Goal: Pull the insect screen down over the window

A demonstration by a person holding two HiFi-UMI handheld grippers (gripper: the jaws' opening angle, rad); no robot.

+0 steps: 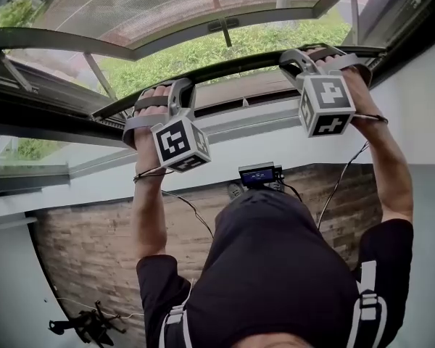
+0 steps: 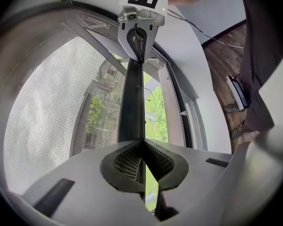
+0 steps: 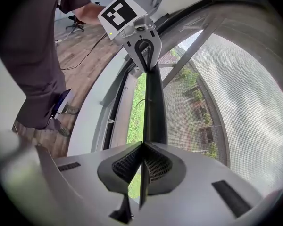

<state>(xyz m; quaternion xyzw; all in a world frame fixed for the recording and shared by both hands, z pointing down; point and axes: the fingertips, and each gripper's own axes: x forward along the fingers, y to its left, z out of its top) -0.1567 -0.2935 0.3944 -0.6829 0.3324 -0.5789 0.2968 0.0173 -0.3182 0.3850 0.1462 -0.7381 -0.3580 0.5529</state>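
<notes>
Pinching the thin lip of the dark pull bar (image 2: 131, 98), my left gripper (image 2: 142, 145) and right gripper (image 3: 142, 147) both have their jaws closed on it, well apart along it. Beyond it the insect screen (image 2: 52, 102) stretches grey partway down the window frame (image 1: 51, 118), with greenery below.

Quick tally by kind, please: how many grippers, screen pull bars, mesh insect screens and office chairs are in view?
Grippers: 2, left gripper and right gripper, both shut on the pull bar
Pull bar: 1
Insect screen: 1
Office chair: 1
Total: 5
</notes>
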